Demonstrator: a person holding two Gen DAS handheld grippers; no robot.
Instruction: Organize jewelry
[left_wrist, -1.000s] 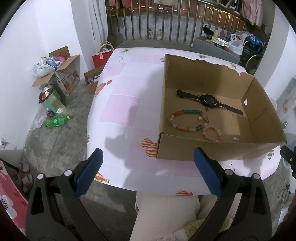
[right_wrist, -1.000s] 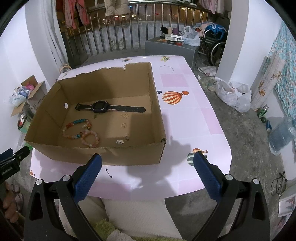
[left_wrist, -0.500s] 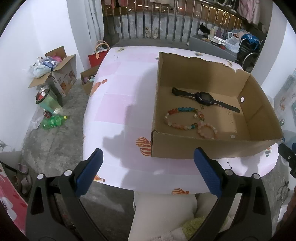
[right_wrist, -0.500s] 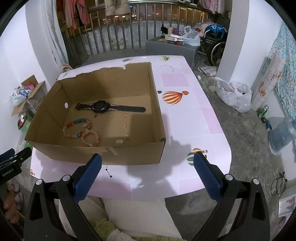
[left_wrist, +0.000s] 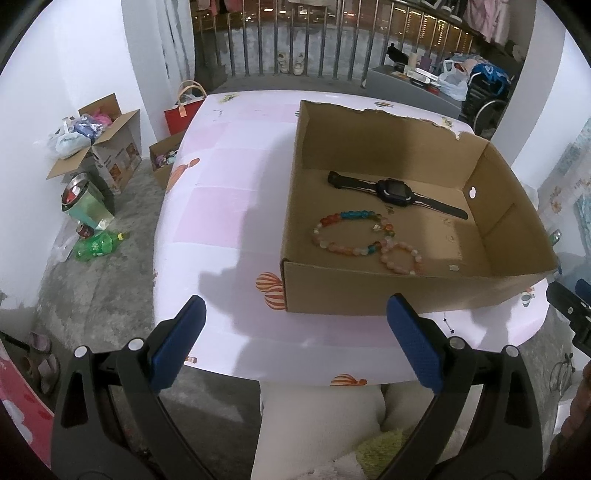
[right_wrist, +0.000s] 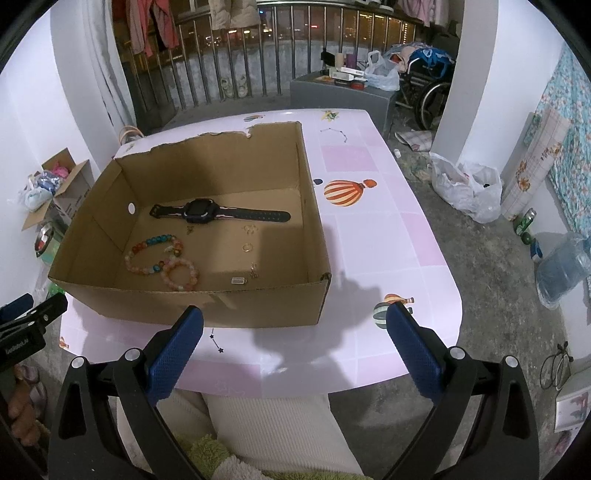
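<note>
Both the left gripper (left_wrist: 295, 325) and right gripper (right_wrist: 293, 334) hang spread and empty short of the cardboard box (right_wrist: 192, 304), where 2 bead bracelets (right_wrist: 162, 264) lie beside a watch (right_wrist: 218, 214); reaching over the near wall looks wisest.

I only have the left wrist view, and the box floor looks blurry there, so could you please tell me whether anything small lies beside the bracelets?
Observer: Yes. The right wrist view shows a small gold ring on the box floor, right of the bracelets and apart from them.
Operator: Thank you. Is there anything nearer the front wall?
Observer: A small silver charm lies there, with a tiny gold pendant just beside it.
Operator: And is the right gripper free?
Observer: The right gripper has its fingers wide open with nothing between them, over the table's near edge.
</note>
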